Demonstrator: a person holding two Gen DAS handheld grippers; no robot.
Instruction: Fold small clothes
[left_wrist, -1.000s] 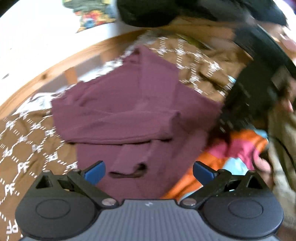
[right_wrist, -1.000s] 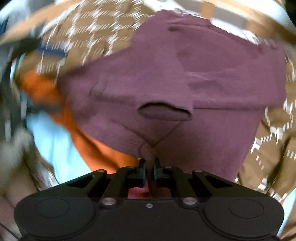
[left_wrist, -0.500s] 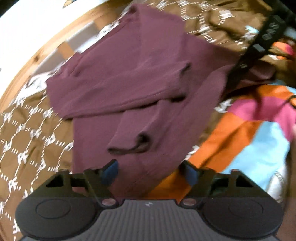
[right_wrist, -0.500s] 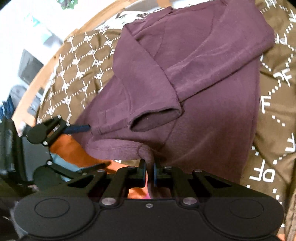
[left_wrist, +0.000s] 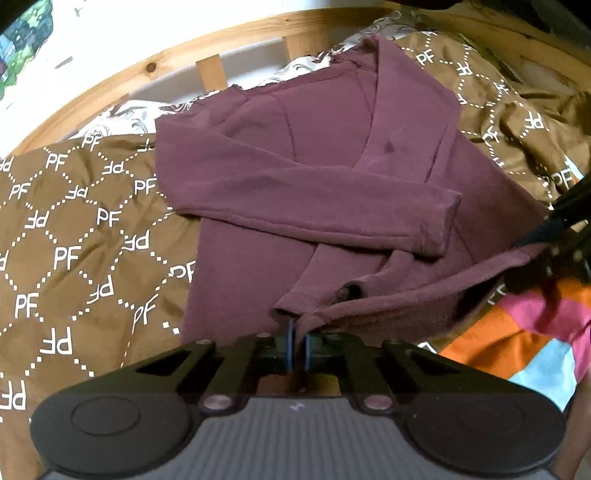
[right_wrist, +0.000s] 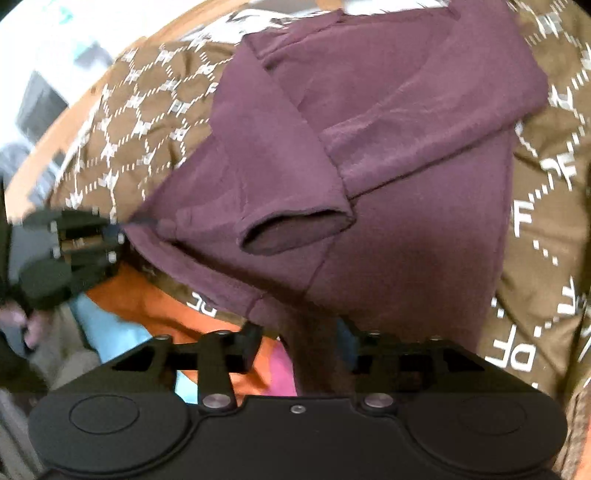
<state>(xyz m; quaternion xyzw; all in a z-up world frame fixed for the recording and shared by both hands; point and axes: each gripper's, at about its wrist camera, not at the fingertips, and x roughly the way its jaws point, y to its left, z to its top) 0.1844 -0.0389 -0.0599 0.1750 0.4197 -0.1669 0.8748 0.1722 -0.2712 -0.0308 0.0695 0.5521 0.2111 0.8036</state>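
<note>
Maroon sweater (left_wrist: 332, 192) lies sleeves-crossed on the bed's brown quilt (left_wrist: 74, 240), left gripper (left_wrist: 299, 345) jaws clamped on its near hem, right gripper (right_wrist: 299, 343) jaws parted around the hem; soft, limp, light, best held at hem corners.

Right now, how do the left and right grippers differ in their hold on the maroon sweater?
The left gripper is shut, its blue pads pinching a thin edge of the maroon sweater; the right gripper has its fingers apart. The left clamps the fabric tight, while at the right a wider band of fabric sits loosely between the fingers. Both are at the sweater's near hem, above the brown patterned bedspread.
</note>
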